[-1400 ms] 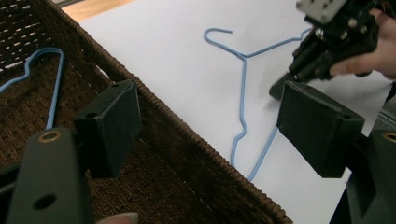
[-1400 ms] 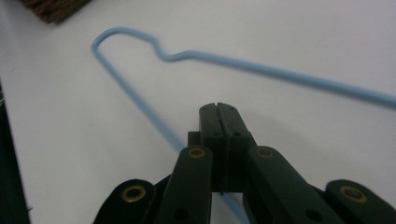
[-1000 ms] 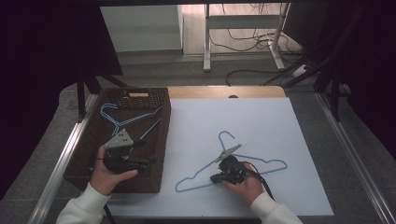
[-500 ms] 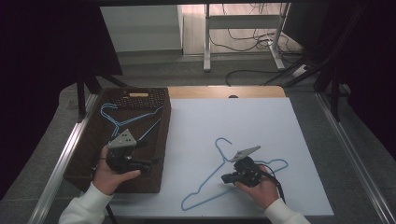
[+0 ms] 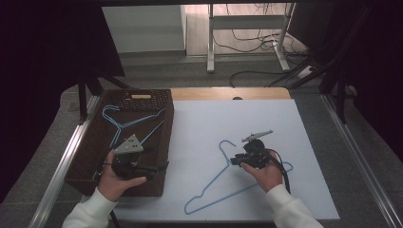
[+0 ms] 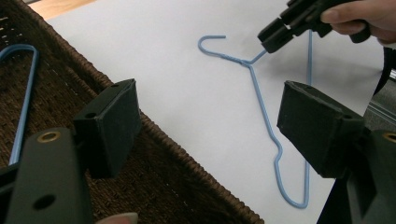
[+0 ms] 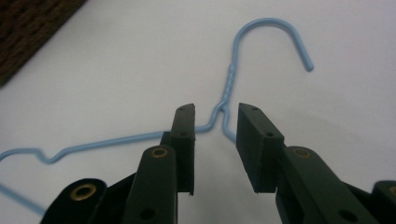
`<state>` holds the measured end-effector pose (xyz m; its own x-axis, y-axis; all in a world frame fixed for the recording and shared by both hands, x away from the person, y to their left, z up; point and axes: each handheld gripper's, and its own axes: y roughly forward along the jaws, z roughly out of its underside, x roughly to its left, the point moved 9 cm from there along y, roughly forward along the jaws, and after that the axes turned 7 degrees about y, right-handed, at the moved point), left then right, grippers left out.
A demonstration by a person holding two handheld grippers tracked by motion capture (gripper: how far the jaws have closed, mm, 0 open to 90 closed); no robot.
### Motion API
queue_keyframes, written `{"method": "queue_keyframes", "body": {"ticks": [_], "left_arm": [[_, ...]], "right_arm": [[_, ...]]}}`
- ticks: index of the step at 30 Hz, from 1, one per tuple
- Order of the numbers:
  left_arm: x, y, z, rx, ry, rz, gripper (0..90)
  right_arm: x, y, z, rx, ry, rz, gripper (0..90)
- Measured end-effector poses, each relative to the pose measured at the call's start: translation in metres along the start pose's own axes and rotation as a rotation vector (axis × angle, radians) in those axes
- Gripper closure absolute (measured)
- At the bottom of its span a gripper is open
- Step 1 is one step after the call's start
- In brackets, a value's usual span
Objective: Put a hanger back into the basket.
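Right of center in the high view, the right gripper [image 5: 236, 160] has its 2 jaws a bit apart, straddling the blue hanger [image 5: 223, 186] neck, not clamped.

Your table [image 5: 266, 92] is wooden, covered by a white sheet [image 5: 209, 128]. On that sheet a light blue wire hanger [image 5: 215, 190] lies flat, its neck just ahead of your right gripper's fingertips. A dark wicker tray [image 5: 167, 137] rests beneath your left gripper's fingers.
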<state>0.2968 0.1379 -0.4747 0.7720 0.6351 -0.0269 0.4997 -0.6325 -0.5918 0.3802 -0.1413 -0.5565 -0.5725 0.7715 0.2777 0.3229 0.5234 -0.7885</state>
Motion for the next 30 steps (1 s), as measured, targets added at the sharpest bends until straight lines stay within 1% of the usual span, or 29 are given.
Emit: {"method": "queue_keyframes", "body": {"ticks": [7,11,13,15,18,21,24,25,27,28,30], "left_arm": [[-0.001,0.002,0.000,0.002,0.003,0.004,21.0],[-0.001,0.002,0.000,0.002,0.004,0.005,21.0],[-0.001,0.002,0.000,0.001,0.002,0.005,21.0],[0.000,0.001,0.000,-0.001,0.002,0.005,21.0],[0.000,0.001,0.001,0.000,0.001,0.005,21.0],[0.001,0.000,0.001,-0.002,0.000,0.003,21.0],[0.001,0.000,0.000,-0.004,0.002,0.003,21.0],[0.000,0.000,0.000,-0.004,0.003,0.003,21.1],[0.000,0.000,0.000,-0.002,0.003,0.003,21.1],[0.000,0.000,0.000,-0.002,0.005,0.003,21.0],[-0.001,0.001,0.000,-0.001,0.006,0.004,21.0]], "right_arm": [[-0.011,0.016,-0.013,0.029,0.041,0.053,63.3],[-0.015,0.027,-0.019,0.056,0.040,0.096,61.8],[-0.014,0.033,-0.021,0.072,0.033,0.113,61.7],[-0.010,0.038,-0.023,0.086,0.026,0.116,61.0],[-0.003,0.045,-0.023,0.116,-0.008,0.134,61.5],[0.000,0.051,-0.021,0.143,-0.034,0.169,64.7],[0.001,0.052,-0.021,0.151,-0.071,0.232,70.7],[0.001,0.052,-0.021,0.154,-0.071,0.239,73.7],[0.003,0.053,-0.021,0.161,-0.057,0.243,80.8],[0.003,0.053,-0.021,0.166,-0.060,0.246,83.1],[0.003,0.054,-0.022,0.172,-0.054,0.256,83.8]]}}
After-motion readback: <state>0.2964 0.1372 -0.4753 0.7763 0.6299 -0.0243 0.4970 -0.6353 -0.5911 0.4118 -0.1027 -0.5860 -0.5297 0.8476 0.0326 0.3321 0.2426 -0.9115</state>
